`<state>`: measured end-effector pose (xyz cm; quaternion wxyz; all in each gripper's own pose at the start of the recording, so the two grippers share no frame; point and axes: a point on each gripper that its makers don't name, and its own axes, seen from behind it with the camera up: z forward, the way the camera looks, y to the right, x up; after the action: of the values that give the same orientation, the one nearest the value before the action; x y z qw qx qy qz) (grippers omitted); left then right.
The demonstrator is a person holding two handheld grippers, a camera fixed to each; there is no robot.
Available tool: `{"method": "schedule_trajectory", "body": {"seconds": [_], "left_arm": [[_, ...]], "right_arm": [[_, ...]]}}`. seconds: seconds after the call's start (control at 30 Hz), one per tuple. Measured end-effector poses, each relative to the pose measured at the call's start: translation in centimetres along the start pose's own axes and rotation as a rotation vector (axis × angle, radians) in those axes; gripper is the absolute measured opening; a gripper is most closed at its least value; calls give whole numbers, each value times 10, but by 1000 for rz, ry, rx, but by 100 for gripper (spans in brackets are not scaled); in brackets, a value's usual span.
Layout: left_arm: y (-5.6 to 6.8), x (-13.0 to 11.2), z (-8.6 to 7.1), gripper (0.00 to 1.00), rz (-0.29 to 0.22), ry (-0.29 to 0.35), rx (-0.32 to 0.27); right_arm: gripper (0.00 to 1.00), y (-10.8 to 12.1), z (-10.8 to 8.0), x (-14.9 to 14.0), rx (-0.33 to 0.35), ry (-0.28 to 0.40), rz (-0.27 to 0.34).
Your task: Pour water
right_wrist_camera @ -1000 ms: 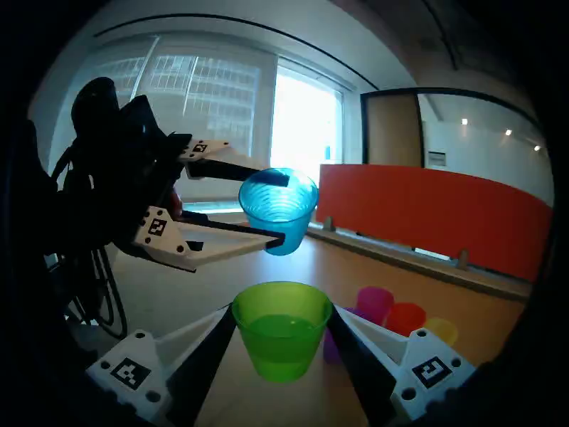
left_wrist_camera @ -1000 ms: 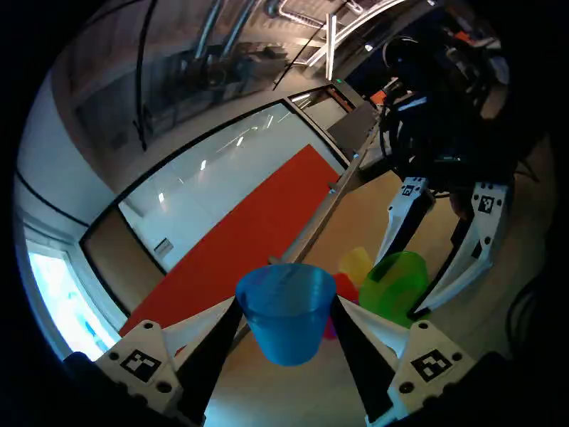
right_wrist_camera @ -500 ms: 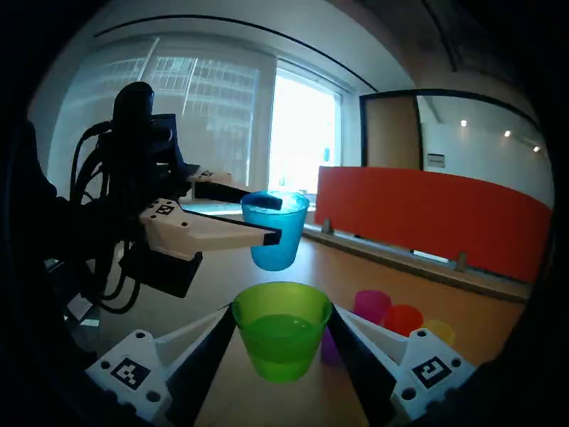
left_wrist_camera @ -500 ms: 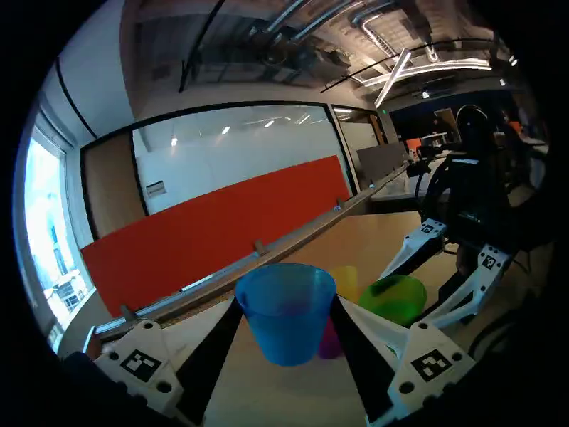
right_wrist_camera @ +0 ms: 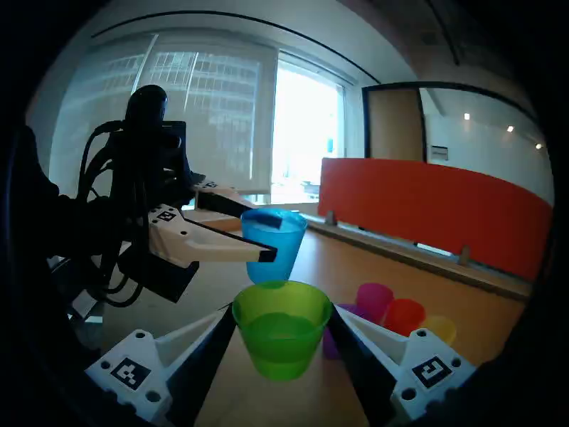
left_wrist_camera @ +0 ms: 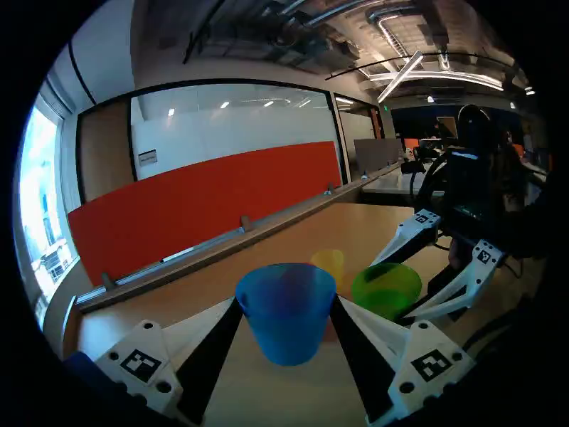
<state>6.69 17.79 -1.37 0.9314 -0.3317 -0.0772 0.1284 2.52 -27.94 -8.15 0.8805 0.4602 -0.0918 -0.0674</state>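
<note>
In the left gripper view my left gripper [left_wrist_camera: 286,320] is shut on a blue plastic cup [left_wrist_camera: 285,312], held upright above the wooden table [left_wrist_camera: 355,228]. To its right the right gripper [left_wrist_camera: 419,274] holds a green cup [left_wrist_camera: 386,288]. In the right gripper view my right gripper [right_wrist_camera: 283,334] is shut on that green cup [right_wrist_camera: 282,336], which holds water. The left gripper [right_wrist_camera: 252,231], gripped by a dark-sleeved hand, carries the blue cup [right_wrist_camera: 273,243] upright just behind and above the green one.
Several small cups stand on the table: magenta [right_wrist_camera: 374,301], red-orange [right_wrist_camera: 403,315], yellow [right_wrist_camera: 439,329] and a purple one [right_wrist_camera: 331,341] partly hidden behind the green cup. The yellow cup [left_wrist_camera: 328,262] also stands past the blue one. An orange partition [right_wrist_camera: 441,210] runs along the table's far edge.
The blue cup went from tilted toward the green cup to upright and has come down lower. The green cup stays level with water in it.
</note>
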Motion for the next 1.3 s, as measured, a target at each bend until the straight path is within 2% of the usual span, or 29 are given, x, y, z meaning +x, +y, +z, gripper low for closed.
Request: {"method": "schedule_trajectory", "body": {"seconds": [0.37, 0.6, 0.8, 1.0, 1.3], "left_arm": [[5, -27, 7, 86, -23, -75, -43], [16, -45, 10, 86, -6, -129, -79], [22, -59, 13, 86, -16, -164, -103], [26, -74, 16, 86, -31, -201, -122], [31, -95, 18, 87, -17, -248, -148]], "right_arm": [[93, 12, -12, -24, 29, -112, -6], [93, 18, -18, -45, 42, -195, -31], [93, 25, -21, -60, 46, -253, -50], [93, 25, -23, -72, 59, -297, -69], [93, 30, -25, -90, 68, -344, -66]]}}
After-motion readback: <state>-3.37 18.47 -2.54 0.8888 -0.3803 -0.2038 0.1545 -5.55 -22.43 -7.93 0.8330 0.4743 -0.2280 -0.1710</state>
